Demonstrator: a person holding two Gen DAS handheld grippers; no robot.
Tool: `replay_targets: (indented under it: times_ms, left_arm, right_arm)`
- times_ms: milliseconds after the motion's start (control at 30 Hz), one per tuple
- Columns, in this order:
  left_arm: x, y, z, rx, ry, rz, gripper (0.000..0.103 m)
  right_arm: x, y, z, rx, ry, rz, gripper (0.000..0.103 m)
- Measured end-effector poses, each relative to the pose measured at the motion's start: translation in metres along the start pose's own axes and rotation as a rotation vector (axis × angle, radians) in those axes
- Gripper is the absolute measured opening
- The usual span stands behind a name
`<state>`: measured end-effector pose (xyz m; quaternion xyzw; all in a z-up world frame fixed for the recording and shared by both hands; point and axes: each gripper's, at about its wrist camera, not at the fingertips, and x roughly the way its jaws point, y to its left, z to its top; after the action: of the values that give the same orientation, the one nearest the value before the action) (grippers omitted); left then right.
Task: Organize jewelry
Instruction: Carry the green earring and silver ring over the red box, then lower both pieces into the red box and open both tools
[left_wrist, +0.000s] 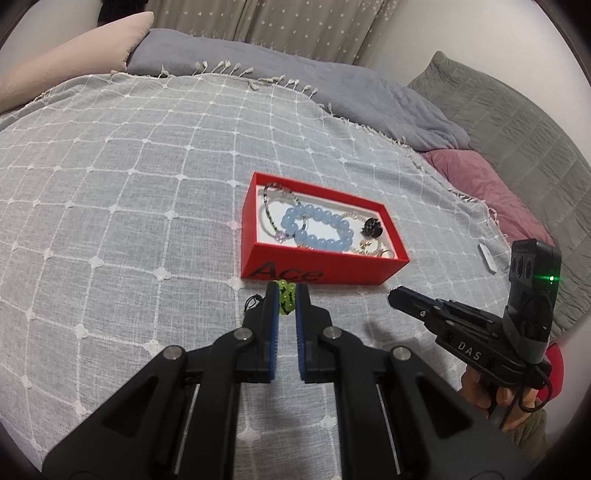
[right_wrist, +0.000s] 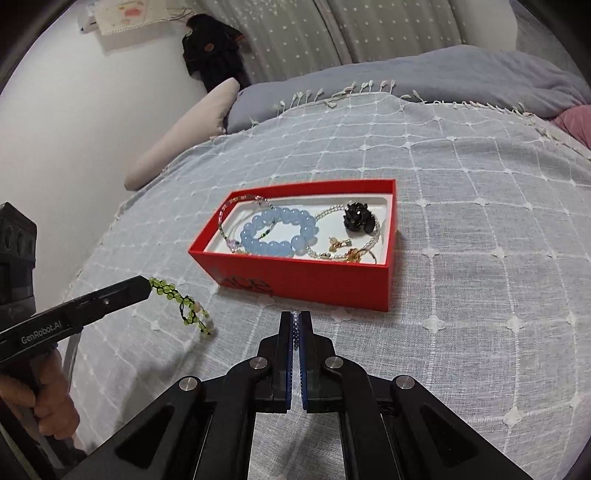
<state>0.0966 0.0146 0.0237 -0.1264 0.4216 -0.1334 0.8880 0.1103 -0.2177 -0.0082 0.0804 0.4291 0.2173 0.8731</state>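
Observation:
A red box (left_wrist: 317, 271) (right_wrist: 306, 278) sits on the bedspread, holding a blue bead bracelet (left_wrist: 319, 230) (right_wrist: 279, 236), a thin beaded bracelet (left_wrist: 271, 216), a black charm (right_wrist: 356, 218) and small gold pieces (right_wrist: 347, 253). My left gripper (left_wrist: 286, 297) is shut on a green bead bracelet (left_wrist: 285, 301), just in front of the box; in the right wrist view the bracelet (right_wrist: 181, 304) hangs from its tip (right_wrist: 146, 286) above the cloth. My right gripper (right_wrist: 294, 325) is shut, with a thin string of small beads showing between its pads; it also shows in the left wrist view (left_wrist: 397, 297).
The grey checked bedspread (left_wrist: 129, 192) covers the bed. Pillows and folded blankets lie at the back: grey-blue (left_wrist: 258, 70), pink (left_wrist: 487, 184), and a quilted grey one (left_wrist: 517, 129). A small white object (left_wrist: 487, 256) lies at the right.

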Motion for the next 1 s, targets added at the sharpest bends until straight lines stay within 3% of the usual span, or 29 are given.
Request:
replay_targets:
  times_ms: [567, 733, 1000]
  left_arm:
    - [-0.02, -0.024, 0.041, -0.018, -0.136, -0.152, 0.009]
    - [-0.017, -0.045, 0.062, 0.026, -0.176, -0.175, 0.009]
    - [0.029, -0.029, 0.072, 0.001, -0.113, -0.176, 0.009]
  right_arm:
    - [-0.021, -0.002, 0.026, 0.014, -0.077, 0.019, 0.002]
    - [-0.023, -0.007, 0.039, 0.033, -0.102, 0.014, 0.002]
    - [0.002, -0.001, 0.065, 0.02, -0.104, 0.024, 0.002]
